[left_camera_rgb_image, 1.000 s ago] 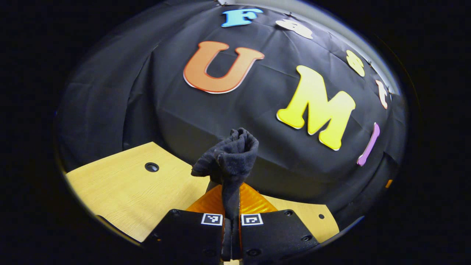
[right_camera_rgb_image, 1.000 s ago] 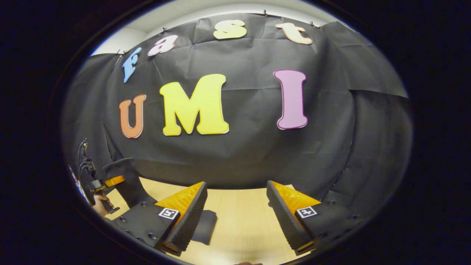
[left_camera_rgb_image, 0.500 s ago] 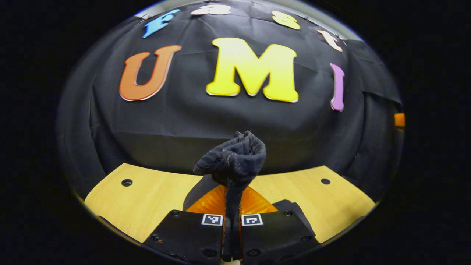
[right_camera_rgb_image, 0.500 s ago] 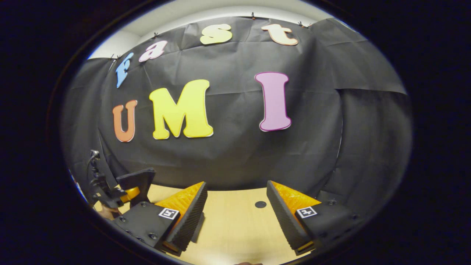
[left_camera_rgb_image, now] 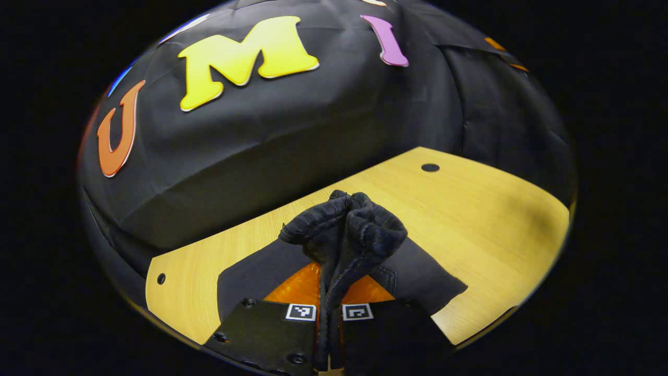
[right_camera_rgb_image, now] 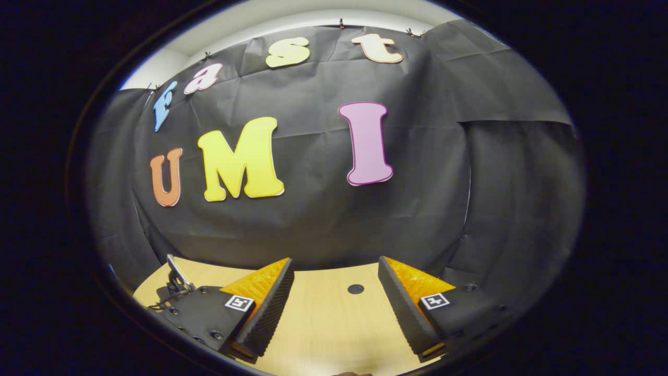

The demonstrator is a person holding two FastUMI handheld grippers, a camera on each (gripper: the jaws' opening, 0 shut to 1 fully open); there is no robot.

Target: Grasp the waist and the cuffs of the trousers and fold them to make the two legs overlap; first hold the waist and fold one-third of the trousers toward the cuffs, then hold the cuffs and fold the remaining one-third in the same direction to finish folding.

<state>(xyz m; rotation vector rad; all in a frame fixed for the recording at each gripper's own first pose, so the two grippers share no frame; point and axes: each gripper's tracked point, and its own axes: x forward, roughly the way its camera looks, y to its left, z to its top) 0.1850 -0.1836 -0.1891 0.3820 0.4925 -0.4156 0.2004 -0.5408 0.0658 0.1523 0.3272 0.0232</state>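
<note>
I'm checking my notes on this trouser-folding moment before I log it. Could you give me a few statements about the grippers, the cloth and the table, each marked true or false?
1. The left gripper is shut on the dark trousers. True.
2. The right gripper grips cloth. False: its jaws stand wide apart with nothing between them.
3. The wooden table has a dark round hole in it. True.
4. The trousers bunch up above the left gripper's jaws. True.
5. A red towel lies on the table. False: the cloth there is dark.

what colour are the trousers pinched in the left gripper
Black, or very dark charcoal; the trousers show best in the left gripper view.
</note>
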